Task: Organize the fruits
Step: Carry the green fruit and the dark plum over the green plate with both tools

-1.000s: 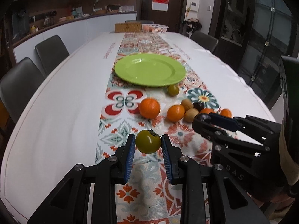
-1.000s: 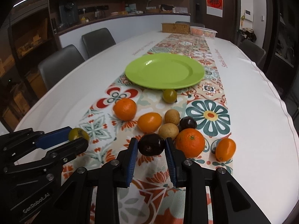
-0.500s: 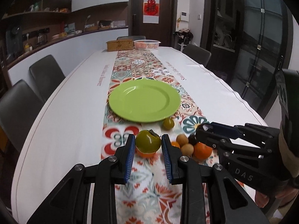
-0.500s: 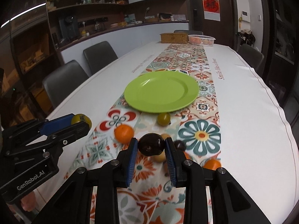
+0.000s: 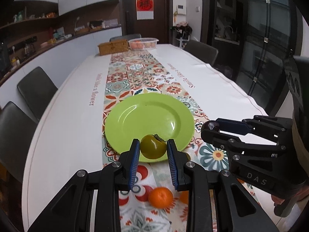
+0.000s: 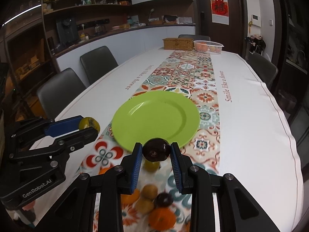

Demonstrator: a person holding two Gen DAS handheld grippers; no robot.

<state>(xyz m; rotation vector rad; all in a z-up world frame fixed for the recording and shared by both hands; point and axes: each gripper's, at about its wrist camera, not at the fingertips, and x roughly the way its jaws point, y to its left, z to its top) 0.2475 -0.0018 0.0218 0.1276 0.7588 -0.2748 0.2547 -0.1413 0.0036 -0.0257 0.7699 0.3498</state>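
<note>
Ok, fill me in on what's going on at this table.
A person is sorting fruit with a handheld gripper in each hand. The left gripper is shut on a green persimmon, and the right gripper is shut on a dark purple plum. Both fruits are held above the near edge of the green plate, which has nothing on it yet. Several oranges and small brown fruits lie loose on the patterned table runner below the grippers.

A green persimmon (image 5: 153, 149) with a dark calyx sits clamped in the air at the near edge of the empty lime-green plate (image 5: 135, 119). To its right a glossy dark purple fruit (image 6: 156, 151) is likewise held aloft. Oranges (image 6: 161, 218) and brownish fruits (image 6: 149, 191) lie clustered on the runner nearer by.
</note>
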